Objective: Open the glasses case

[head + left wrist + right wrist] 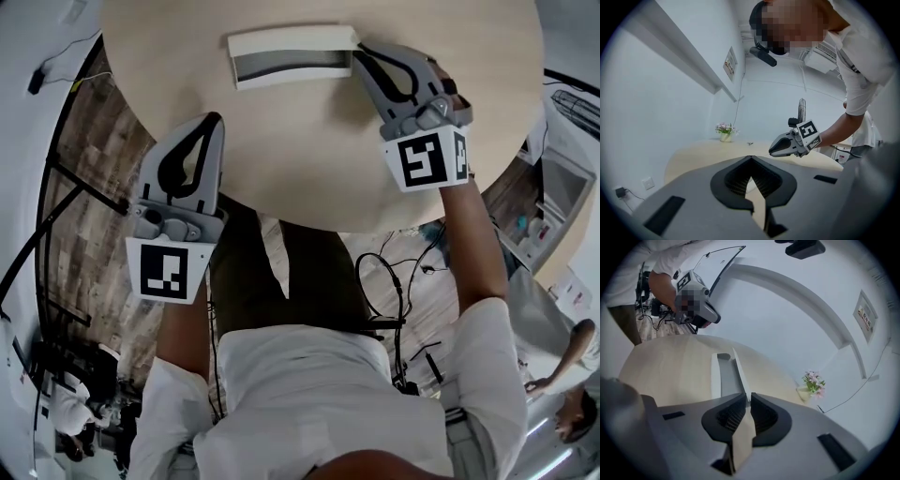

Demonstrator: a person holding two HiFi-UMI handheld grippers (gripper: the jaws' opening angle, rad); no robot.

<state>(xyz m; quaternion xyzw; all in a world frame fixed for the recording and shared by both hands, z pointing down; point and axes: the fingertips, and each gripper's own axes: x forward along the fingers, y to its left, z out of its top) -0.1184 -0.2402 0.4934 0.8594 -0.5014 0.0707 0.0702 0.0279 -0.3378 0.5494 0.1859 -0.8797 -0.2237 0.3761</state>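
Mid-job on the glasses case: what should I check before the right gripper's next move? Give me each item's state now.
1. Right gripper grip on the lid: ok. The jaws are nearly together on the lid's thin edge, at the case's end.
2. Glasses case opening: ok. The grey inside shows between the two white halves. Whether it is fully open: cannot tell.
3. Left gripper free: ok. The jaws are together with nothing between them, and it is well apart from the case.
4. Lower half held down: not ok. Nothing presses on it.
5. Flower pot out of the way: ok. It stands far along the table.
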